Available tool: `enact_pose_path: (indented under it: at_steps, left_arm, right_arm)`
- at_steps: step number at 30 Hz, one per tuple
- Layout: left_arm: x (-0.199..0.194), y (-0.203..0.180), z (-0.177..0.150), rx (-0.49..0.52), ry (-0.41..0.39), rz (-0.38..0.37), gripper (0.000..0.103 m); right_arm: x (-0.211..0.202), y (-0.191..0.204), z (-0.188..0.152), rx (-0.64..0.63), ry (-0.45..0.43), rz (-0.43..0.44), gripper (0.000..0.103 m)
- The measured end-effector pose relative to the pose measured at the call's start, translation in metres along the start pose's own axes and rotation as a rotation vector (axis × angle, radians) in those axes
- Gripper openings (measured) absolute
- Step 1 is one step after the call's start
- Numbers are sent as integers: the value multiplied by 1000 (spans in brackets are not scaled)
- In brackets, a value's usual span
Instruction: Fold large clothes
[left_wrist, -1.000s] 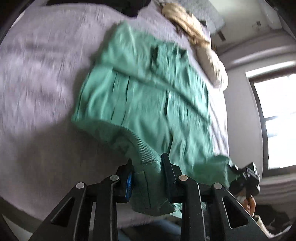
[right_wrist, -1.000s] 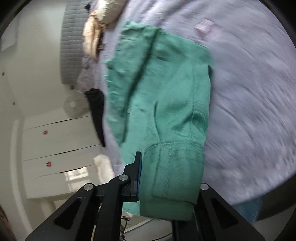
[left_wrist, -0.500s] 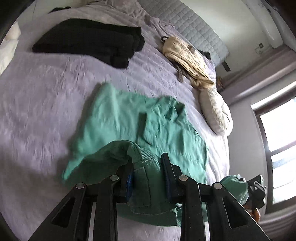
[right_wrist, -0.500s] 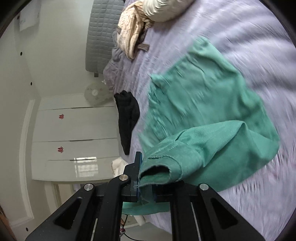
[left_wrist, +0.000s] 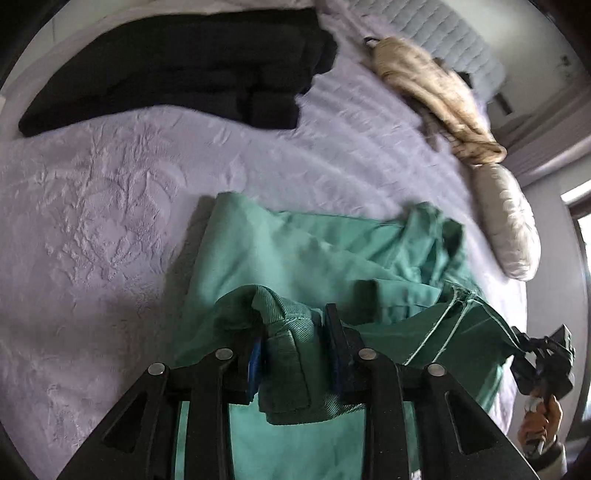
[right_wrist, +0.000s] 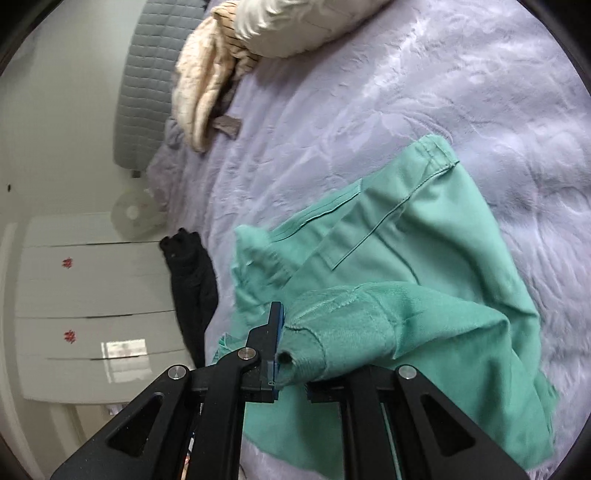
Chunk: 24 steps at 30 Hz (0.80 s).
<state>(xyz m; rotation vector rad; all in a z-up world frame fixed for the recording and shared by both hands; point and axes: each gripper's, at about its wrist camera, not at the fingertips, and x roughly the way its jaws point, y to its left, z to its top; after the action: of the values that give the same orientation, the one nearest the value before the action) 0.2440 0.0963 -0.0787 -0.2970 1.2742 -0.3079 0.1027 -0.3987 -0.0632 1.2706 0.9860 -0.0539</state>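
On the bed (left_wrist: 110, 206), with its soft lilac cover, lies a big green garment (left_wrist: 295, 251). It looks like a pair of trousers, half folded over on itself. Most of it rests flat on the cover, and the near end is lifted up by two grippers.

The left gripper (left_wrist: 293, 354) has a thick green hem between its fingers. Its jaws have just been opening a bit, and the cloth sits between the blue pads; the pads look loose on it, with a small gap on the right side. The right gripper (right_wrist: 291, 373) is clenched tight on another thick corner of the green garment (right_wrist: 406, 258). In the left view you can see the right gripper (left_wrist: 546, 354) off to the side, with a hand (left_wrist: 541, 424) holding its handle.

A black folded garment (left_wrist: 177, 70) lies farther up the bed, well apart from the green one. A cream garment (left_wrist: 432, 92) and a white pillow (left_wrist: 506, 218) sit near the grey padded headboard (right_wrist: 147, 74). Beside the bed stand a white wardrobe (right_wrist: 92, 302) with little red marks too small to read, and a round white fan (right_wrist: 133, 214). I can read no words or labels anywhere.
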Motion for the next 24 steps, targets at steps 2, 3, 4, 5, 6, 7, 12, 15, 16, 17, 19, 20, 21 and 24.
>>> enact_pose_path:
  at_steps: [2, 3, 4, 5, 6, 7, 12, 15, 16, 17, 19, 20, 21, 24]
  left_arm:
    - [-2, 2, 2, -2, -27, 29, 68]
    - [-8, 1, 4, -13, -50, 59, 84]
    - [-15, 0, 5, 1, -87, 81, 86]
    - [-21, 0, 6, 15, -111, 82, 86]
    - [-25, 0, 9, 26, -114, 83, 86]
    - [-26, 0, 11, 27, -110, 91, 86]
    - [-10, 7, 18, 55, -78, 170, 86]
    - [12, 6, 18, 81, -24, 168, 86]
    - [19, 4, 19, 91, -7, 164, 86]
    - [29, 2, 19, 105, 7, 170, 86]
    - [41, -2, 18, 125, 18, 186, 86]
    - [50, -5, 18, 134, 23, 198, 86]
    - [54, -6, 17, 140, 25, 204, 84]
    - [58, -12, 14, 169, 29, 237, 13]
  right_arm:
    - [8, -6, 5, 17, 0, -20, 11]
    - [10, -8, 6, 21, 3, -29, 14]
    - [12, -10, 8, 29, 9, -38, 14]
    - [12, -11, 10, 36, 17, -46, 17]
    - [13, -12, 11, 41, 27, -51, 26]
    - [11, -12, 12, 42, 37, -57, 37]
    - [-20, 6, 16, -107, -47, -123, 77]
    - [-28, 14, 21, -222, -79, -281, 77]
    - [-24, 13, 23, -260, -70, -338, 77]
    - [-20, 12, 24, -283, -58, -371, 77]
    - [-6, 7, 24, -341, -27, -460, 76]
    - [-1, 6, 23, -359, -18, -483, 73]
    - [5, 3, 22, -383, -2, -514, 62]
    - [25, -1, 15, -431, 57, -575, 4]
